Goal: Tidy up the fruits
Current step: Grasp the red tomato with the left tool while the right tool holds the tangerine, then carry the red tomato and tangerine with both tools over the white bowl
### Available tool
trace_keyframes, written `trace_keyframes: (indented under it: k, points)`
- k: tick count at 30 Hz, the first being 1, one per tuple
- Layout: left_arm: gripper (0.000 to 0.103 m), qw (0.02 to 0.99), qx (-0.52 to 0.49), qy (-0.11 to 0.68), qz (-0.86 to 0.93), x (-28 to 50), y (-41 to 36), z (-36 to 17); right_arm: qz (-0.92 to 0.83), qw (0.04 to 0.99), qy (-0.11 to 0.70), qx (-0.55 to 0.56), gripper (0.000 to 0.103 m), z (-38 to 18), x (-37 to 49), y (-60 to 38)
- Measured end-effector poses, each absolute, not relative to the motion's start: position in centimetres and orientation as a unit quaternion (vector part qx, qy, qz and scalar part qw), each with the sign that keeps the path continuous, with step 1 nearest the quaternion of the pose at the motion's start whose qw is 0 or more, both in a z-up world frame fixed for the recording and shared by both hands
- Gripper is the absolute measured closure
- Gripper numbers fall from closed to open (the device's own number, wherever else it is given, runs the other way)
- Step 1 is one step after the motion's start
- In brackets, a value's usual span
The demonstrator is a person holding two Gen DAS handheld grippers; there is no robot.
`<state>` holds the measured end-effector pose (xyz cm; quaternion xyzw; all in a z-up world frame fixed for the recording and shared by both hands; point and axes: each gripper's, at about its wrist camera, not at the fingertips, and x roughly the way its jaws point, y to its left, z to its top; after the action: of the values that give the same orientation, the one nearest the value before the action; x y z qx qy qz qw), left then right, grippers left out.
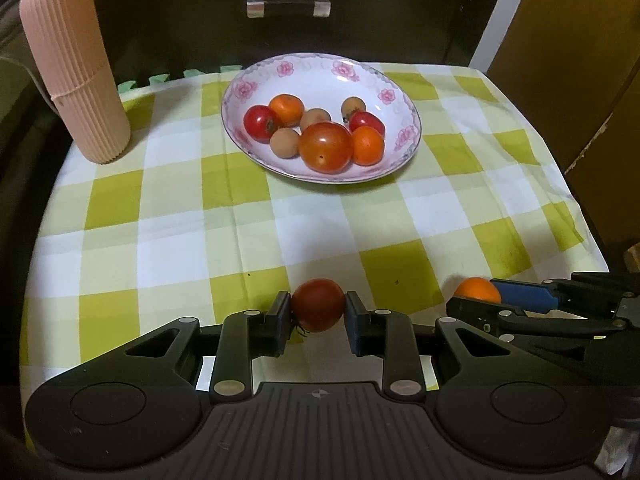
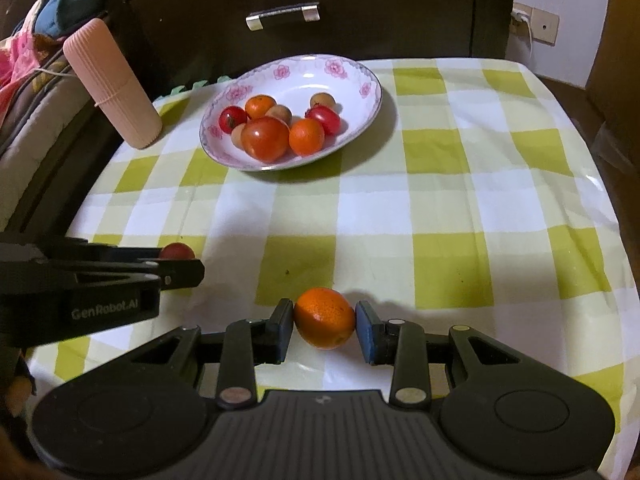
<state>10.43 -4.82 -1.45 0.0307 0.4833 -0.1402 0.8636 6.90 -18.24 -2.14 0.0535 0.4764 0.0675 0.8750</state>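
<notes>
A floral white plate at the back of the checked tablecloth holds several tomatoes, small oranges and brown fruits. My left gripper is shut on a dark red tomato near the table's front; its pads touch both sides. The tomato's top also shows in the right wrist view, behind the left gripper's fingers. My right gripper is shut on a small orange, which also shows in the left wrist view at the right.
A ribbed pink cylinder stands at the back left of the cloth. A dark drawer front with a metal handle rises behind the plate. Cardboard stands at the right.
</notes>
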Motion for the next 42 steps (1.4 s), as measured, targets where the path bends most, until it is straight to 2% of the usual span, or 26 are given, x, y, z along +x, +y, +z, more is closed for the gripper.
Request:
trace_keyframes:
  k: [22, 28, 42]
  points:
    - [0.066, 0.87, 0.026, 0.469, -0.15, 10.9, -5.6, -0.4, 0.068, 0.887, 0.451, 0.067, 0.07, -0.4, 8.2, -17.6]
    - [0.069, 0.871, 0.017, 0.467, -0.153, 11.4, -5.6, 0.0, 0.071, 0.885, 0.453, 0.081, 0.07, -0.2, 8.9, -17.9]
    - [0.062, 0.851, 0.033, 0.492, -0.179, 10.6, -6.8, -1.6, 0.045, 0.883, 0.456, 0.103, 0.07, -0.4, 8.7, -20.2]
